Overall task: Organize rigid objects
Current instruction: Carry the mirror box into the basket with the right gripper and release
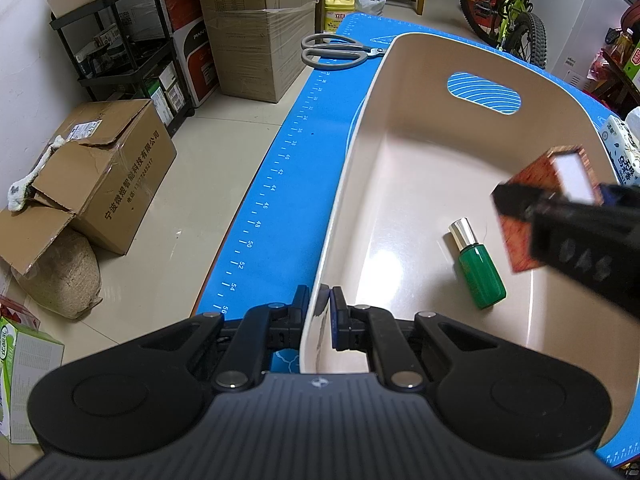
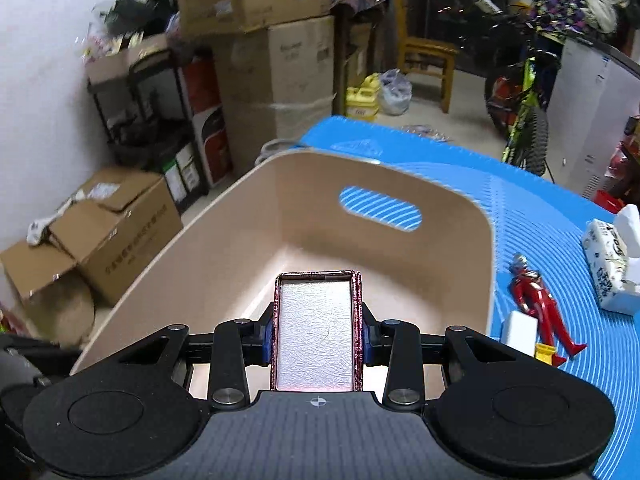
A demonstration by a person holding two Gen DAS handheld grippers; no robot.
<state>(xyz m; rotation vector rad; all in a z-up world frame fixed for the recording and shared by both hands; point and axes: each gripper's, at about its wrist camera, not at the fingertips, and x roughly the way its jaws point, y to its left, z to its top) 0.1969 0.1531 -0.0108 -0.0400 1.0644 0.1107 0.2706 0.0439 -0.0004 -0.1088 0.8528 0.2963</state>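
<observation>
Holding the near rim of the beige bin, the left tongs are clenched on its wall. Right tongs are gripping a reddish box with a silvery face, hovering over the bin's open top. Green bottle lies on its side on the bin floor. Scissors sit on the blue counter mat beyond, and a red toy figure lies right of the bin.
</observation>
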